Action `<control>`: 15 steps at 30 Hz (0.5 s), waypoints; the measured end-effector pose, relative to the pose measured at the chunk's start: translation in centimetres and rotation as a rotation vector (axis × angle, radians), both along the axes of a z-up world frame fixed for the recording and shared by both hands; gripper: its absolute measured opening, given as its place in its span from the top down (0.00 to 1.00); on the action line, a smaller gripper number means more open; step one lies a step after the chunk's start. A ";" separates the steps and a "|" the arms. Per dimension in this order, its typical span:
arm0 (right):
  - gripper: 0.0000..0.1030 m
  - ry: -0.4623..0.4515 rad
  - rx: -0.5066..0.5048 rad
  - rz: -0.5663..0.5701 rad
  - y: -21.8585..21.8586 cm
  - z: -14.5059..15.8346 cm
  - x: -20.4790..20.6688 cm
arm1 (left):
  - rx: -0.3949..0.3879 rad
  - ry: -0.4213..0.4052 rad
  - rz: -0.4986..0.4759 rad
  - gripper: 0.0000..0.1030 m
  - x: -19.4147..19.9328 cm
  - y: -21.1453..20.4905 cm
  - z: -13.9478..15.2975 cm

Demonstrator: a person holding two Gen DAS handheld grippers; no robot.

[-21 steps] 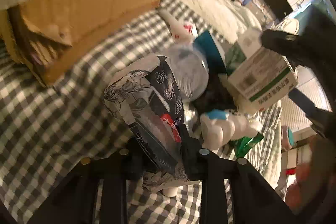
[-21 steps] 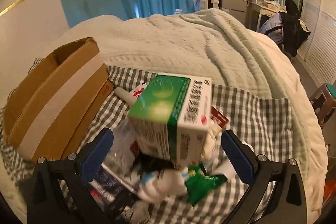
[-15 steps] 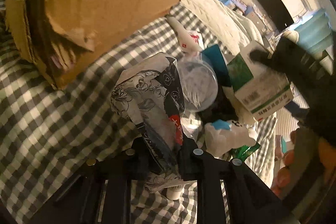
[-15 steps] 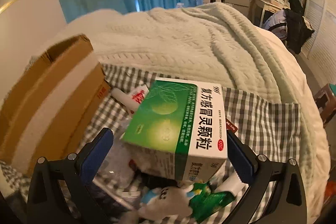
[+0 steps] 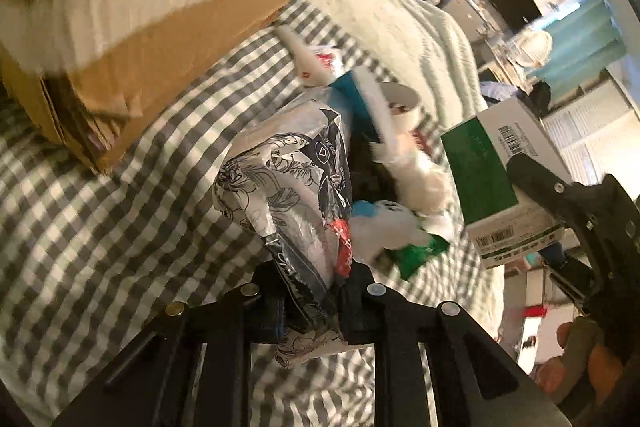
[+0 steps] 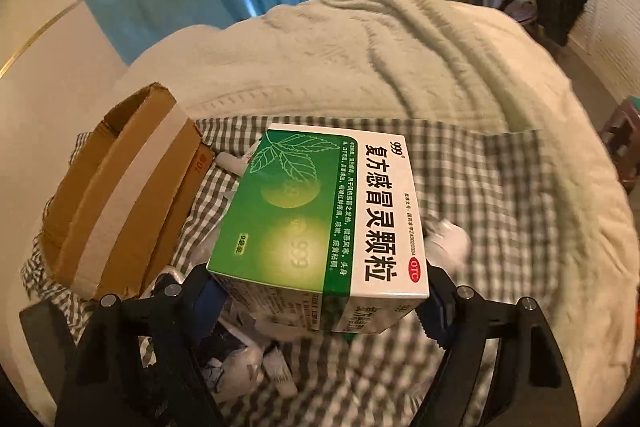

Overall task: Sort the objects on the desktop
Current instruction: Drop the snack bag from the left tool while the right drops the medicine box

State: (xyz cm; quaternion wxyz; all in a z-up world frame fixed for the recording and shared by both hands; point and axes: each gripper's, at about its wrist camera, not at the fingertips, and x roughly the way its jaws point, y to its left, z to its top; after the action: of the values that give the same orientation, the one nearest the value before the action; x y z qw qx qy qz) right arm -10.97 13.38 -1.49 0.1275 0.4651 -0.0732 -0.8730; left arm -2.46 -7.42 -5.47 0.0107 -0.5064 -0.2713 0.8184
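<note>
Mid-sort, both items lifted clear of the pile, by the look of it. Far left of each view, ahead and to the left of the grippers: open cardboard box (image 5: 132,7) on the checked cloth (image 5: 100,227), probably the bin; side print too blurred to read.

Left gripper (image 5: 310,291) closed tight on a black-and-white patterned pouch (image 5: 288,195), pinched near its lower end, the rest standing up ahead of the fingers. Red patch with white marks by the finger on the right; small white emblems higher up; none legible.

Just right of the pouch, on the cloth: white plush toy (image 5: 384,223), green sachet (image 5: 420,253), white tube with red print (image 5: 316,65), tape roll (image 5: 400,103). No readable text.

Right gripper (image 6: 320,301) set wide, closed on the green-and-white medicine box (image 6: 320,215), held across its near end, flat, above the clutter. Readable: "999", "复方感冒灵颗粒", red "OTC" oval, "9袋装".

Next, likely: carry left to the carton, lower inside, then release; slack pouch apt to snag on the rim.
</note>
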 end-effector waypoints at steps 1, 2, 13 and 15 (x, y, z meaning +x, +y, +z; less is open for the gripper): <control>0.23 0.009 0.010 0.002 0.0 1.0 0.6 | -0.021 0.014 -0.018 0.82 0.3 0.0 1.0; 0.23 0.018 0.024 0.007 -0.2 2.0 1.0 | -0.038 0.031 -0.029 0.82 0.7 -0.1 2.0; 0.23 0.178 0.042 0.203 -4.8 16.8 3.8 | -0.178 0.138 -0.053 0.82 -2.2 -5.1 17.0; 0.23 0.185 0.013 0.230 -6.4 19.1 3.0 | -0.150 0.114 -0.042 0.82 -3.6 -7.1 19.0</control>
State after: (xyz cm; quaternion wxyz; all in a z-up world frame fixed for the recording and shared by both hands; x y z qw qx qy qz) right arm -7.93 6.95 17.57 0.2299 0.3890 -0.0015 -0.8921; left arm -6.08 -14.53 13.51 0.0053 -0.4642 -0.1975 0.8634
